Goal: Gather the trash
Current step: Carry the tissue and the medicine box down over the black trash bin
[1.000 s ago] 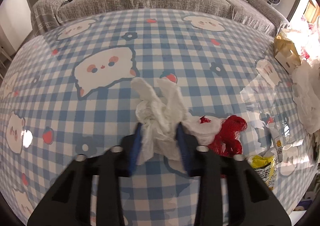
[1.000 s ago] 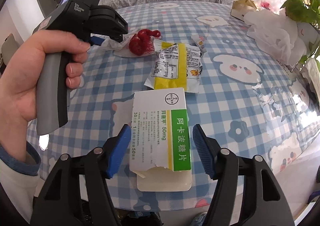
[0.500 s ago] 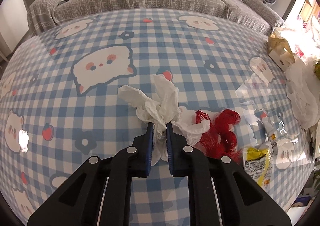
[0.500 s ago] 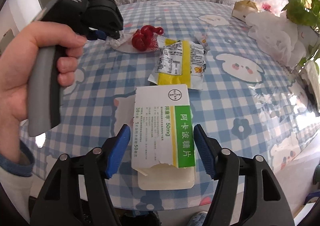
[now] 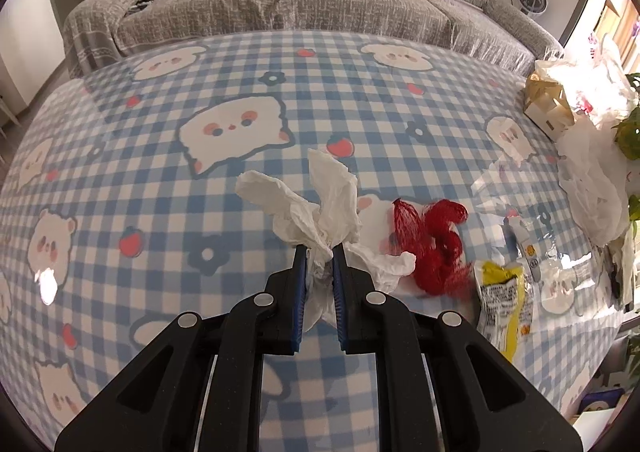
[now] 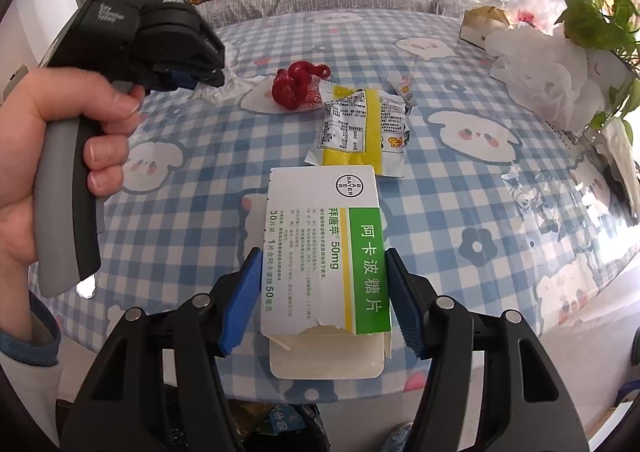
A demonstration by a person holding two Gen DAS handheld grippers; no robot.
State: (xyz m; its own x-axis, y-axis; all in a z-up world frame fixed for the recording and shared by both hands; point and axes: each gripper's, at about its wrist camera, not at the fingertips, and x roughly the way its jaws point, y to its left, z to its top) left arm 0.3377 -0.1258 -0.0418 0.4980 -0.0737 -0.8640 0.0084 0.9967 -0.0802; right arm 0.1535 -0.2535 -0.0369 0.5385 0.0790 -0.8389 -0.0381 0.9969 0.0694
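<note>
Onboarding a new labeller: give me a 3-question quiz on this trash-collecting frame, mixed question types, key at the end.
1. True or false: the left hand-held gripper is shut on the crumpled white tissue.
2. Which item lies between the fingers of the right hand-held gripper?
A. the yellow snack wrapper
B. the white and green medicine box
C. the red mesh net
3. Fill in: in the left wrist view, the item lying on the table just right of the tissue is the red ____.

Key:
1. true
2. B
3. mesh net
</note>
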